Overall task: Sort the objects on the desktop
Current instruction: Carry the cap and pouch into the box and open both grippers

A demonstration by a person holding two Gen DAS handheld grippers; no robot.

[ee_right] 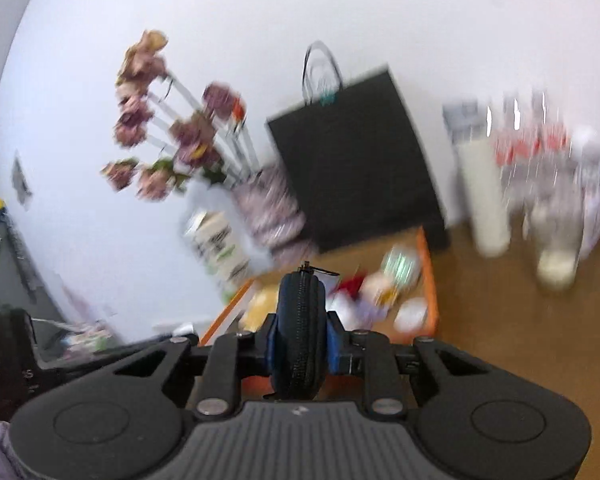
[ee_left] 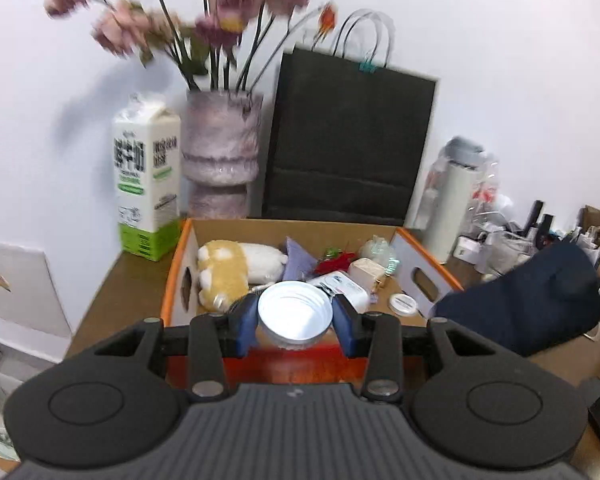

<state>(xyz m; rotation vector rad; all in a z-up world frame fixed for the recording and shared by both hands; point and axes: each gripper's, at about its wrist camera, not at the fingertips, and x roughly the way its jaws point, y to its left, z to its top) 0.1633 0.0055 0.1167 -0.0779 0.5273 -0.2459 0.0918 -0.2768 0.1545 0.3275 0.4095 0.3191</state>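
Left gripper (ee_left: 295,322) clamps white cup (ee_left: 295,314); right gripper (ee_right: 300,342) clamps zip pouch (ee_right: 300,332); cardboard box (ee_left: 180,264) holds plush toy (ee_left: 230,270).

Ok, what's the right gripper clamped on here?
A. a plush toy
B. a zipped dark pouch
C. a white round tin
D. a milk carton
B: in the right wrist view the right gripper has its jaws pressed on a zipped dark pouch, held edge-on, while the white tin sits in the left gripper.
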